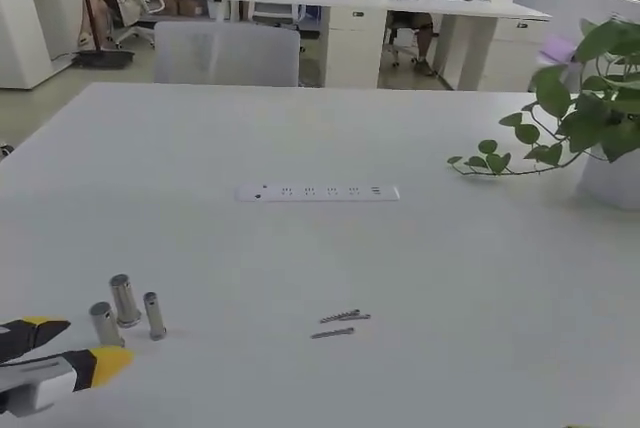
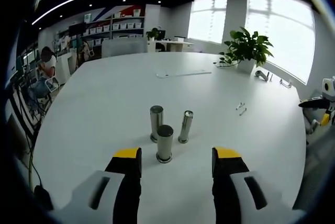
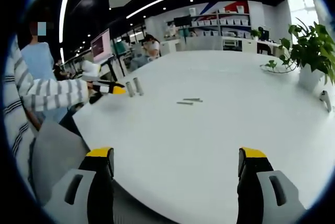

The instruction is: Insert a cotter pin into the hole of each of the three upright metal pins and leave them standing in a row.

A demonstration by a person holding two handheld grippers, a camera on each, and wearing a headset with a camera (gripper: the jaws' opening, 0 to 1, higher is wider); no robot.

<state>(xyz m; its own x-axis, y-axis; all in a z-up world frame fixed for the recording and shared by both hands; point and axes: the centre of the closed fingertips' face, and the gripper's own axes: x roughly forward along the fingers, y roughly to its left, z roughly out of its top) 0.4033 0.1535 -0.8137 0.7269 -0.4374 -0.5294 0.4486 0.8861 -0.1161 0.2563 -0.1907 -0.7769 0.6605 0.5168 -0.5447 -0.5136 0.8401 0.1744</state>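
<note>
On table (image 1: 450, 278), behind metal pins (image 1: 124, 300) and cotter pins (image 1: 345, 317): power strip (image 1: 318, 193), plant (image 1: 590, 118); left gripper (image 2: 177, 157), right gripper (image 3: 176, 156) jaws spread.

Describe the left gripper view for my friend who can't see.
Three upright metal pins stand close together on a white table, just ahead of the left gripper, jaws open. Cotter pins lie farther right; a power strip and potted plant sit beyond.

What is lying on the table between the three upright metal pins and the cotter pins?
Nothing: in the head view the white table is bare between the metal pins and the cotter pins.
</note>
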